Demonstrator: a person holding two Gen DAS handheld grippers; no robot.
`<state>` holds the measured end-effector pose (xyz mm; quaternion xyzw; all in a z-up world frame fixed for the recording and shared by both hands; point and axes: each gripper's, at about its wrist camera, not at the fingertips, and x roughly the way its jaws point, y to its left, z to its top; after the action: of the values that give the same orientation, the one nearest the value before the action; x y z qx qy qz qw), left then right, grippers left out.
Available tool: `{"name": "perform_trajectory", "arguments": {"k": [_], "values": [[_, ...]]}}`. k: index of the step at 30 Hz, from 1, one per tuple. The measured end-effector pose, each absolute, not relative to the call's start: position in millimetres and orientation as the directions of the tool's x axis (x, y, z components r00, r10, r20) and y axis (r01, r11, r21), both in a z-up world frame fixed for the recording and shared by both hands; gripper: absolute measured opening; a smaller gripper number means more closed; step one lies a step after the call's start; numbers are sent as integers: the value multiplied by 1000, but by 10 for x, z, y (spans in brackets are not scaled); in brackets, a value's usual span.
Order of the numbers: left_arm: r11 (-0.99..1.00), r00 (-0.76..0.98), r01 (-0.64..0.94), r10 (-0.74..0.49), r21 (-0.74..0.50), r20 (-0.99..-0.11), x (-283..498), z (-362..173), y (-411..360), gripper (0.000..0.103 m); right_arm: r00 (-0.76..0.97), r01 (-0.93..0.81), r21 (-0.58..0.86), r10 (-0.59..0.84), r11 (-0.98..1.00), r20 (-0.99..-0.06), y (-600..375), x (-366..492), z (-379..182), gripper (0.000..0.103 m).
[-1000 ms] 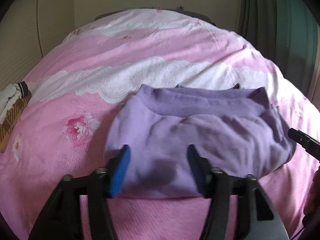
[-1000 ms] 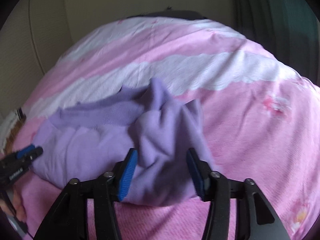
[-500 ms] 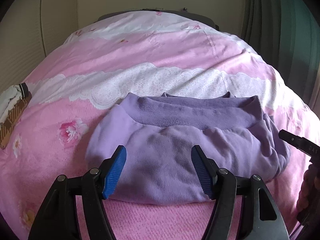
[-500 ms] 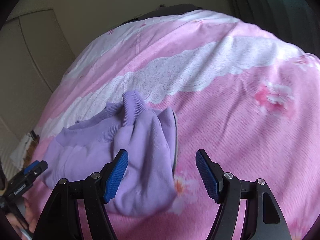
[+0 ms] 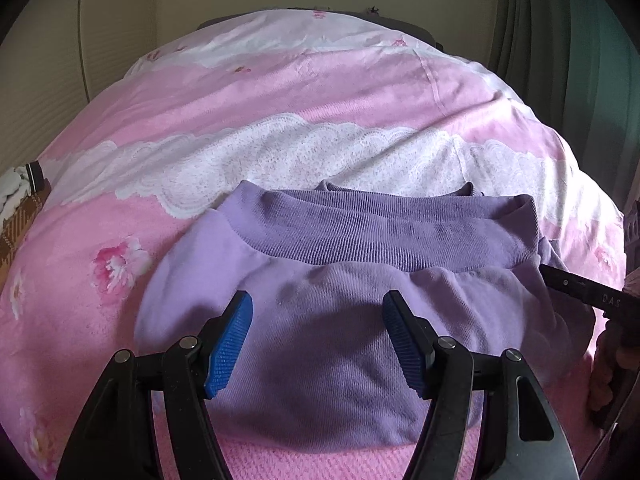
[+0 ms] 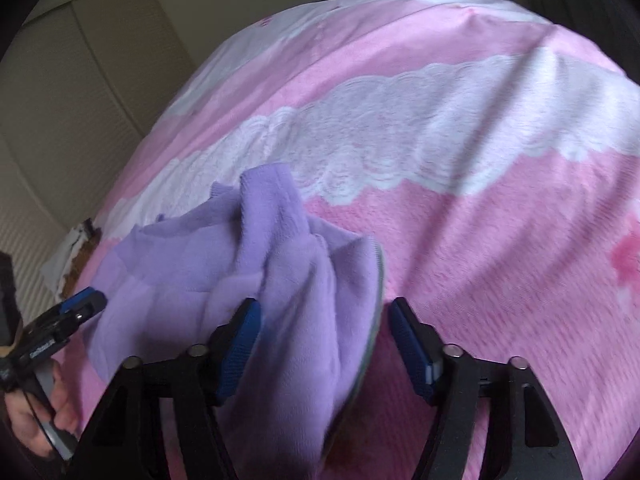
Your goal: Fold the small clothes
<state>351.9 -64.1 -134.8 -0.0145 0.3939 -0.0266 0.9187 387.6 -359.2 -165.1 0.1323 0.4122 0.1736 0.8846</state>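
lying folded on the pink bedspread we have the purple sweater, its ribbed band running across the far side and a white lace-print stripe of the cover just behind it; in our right wrist view the same sweater shows a bunched sleeve standing up near its right edge

our left gripper hovers over the near part of the sweater with its blue pads spread apart and nothing between them

our right gripper is also spread wide, the sweater's right edge lying between its pads; whether they touch the cloth we cannot tell

at the left edge of the bed lies a brown plaid and white cloth, well apart from the sweater
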Motion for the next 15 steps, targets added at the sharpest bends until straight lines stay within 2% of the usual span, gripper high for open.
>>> {"name": "perform_trajectory", "arguments": {"k": [6,10,15], "values": [[998,691,44,-57,-37,-721,3520,-1321,-641,67,547,-204,533,548,821,-633,-3732,3937,-1734,19],[998,699,44,-60,-41,-712,3460,-1230,-591,67,558,-191,545,547,816,-624,-3743,3860,-1632,16],[998,718,27,-57,-54,-694,3329,-1039,-406,68,574,-157,482,477,862,-666,-3555,3749,-1290,16]]}}
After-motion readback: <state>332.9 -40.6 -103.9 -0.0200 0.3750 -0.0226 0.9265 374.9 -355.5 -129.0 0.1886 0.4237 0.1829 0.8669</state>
